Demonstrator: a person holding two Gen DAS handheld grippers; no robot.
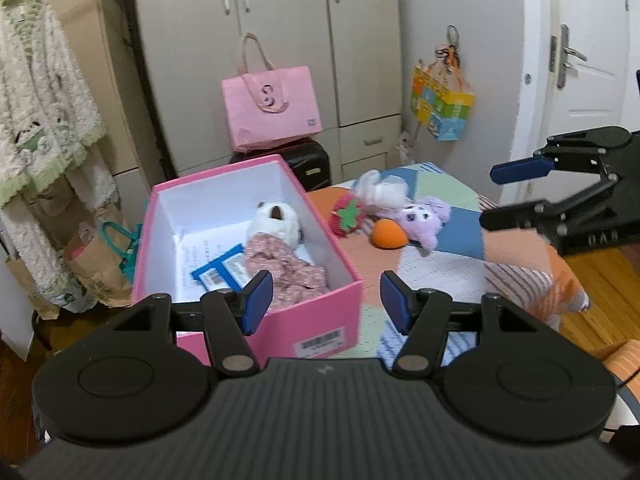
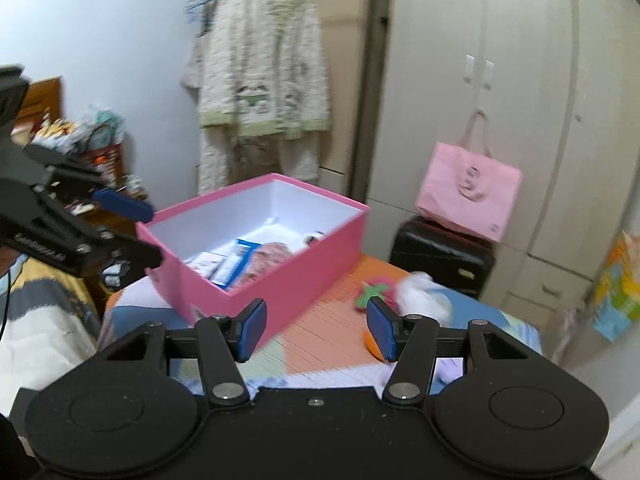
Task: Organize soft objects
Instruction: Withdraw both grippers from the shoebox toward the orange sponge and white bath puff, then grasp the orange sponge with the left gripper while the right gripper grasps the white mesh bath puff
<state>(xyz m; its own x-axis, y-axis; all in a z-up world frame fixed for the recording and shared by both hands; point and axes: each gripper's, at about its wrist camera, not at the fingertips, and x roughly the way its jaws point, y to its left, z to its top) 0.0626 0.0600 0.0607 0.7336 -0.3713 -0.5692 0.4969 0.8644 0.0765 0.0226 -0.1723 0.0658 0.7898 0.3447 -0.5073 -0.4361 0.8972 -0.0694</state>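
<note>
A white plush doll in a pink floral dress lies inside the open pink cardboard box with white lining, beside a blue-and-white printed card on the box floor. The box sits on the patchwork-covered surface. To its right, well apart from it, lies a small heap of toys: a red plush strawberry with a green leaf, a white fluffy plush, a lilac plush animal and an orange ball-shaped plush, touching one another. The left tongs hang open and empty above the box's near corner. The right tongs are open too, empty, near the strawberry.
</note>
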